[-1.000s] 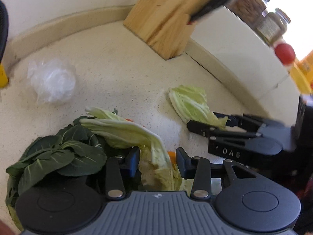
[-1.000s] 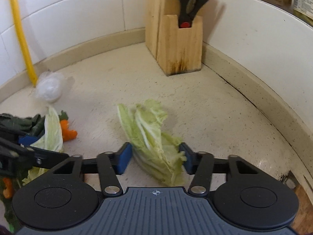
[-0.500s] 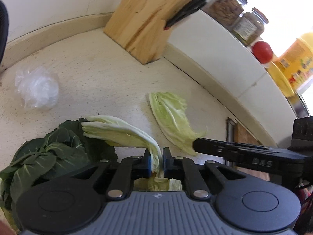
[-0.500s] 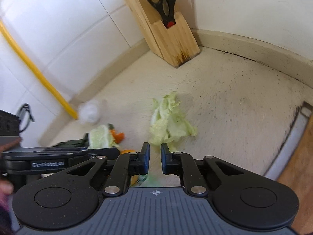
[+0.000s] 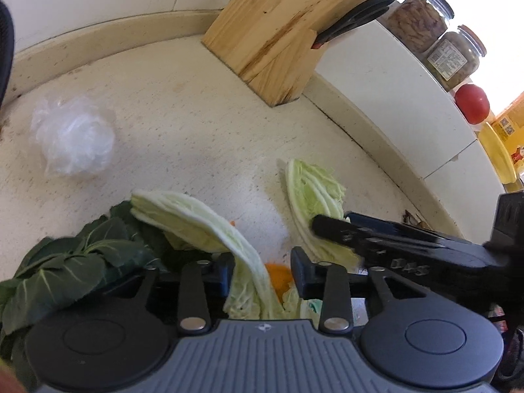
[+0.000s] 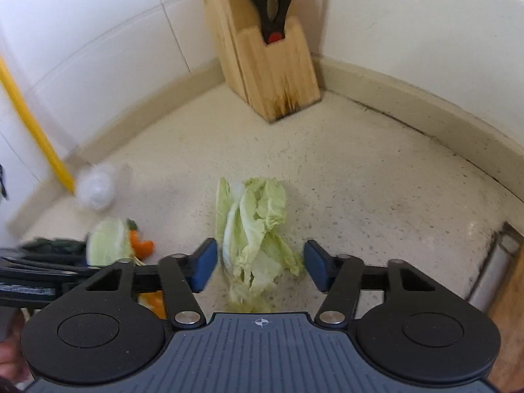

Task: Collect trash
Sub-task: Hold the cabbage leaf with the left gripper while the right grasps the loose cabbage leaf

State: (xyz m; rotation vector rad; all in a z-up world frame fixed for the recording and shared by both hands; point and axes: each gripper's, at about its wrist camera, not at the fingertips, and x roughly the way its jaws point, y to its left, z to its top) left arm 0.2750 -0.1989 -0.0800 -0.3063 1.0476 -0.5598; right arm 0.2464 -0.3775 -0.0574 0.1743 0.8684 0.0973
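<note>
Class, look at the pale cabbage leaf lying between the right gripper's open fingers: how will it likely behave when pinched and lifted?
The cabbage leaf looks thin and crumpled, so it will probably droop limply. It seems light. Its layered, ragged pieces may separate, leaving scraps on the countertop when the right hand-held gripper lifts.

A speckled cream worktop (image 5: 196, 124) carries a wooden knife block (image 5: 281, 36) at one o'clock, a crumpled clear plastic bag (image 5: 73, 136) at ten, dark green leaves (image 5: 65, 271) at eight, a pale cabbage leaf (image 5: 196, 222) beside them, and a second cabbage leaf (image 6: 252, 226) toward three o'clock.
</note>
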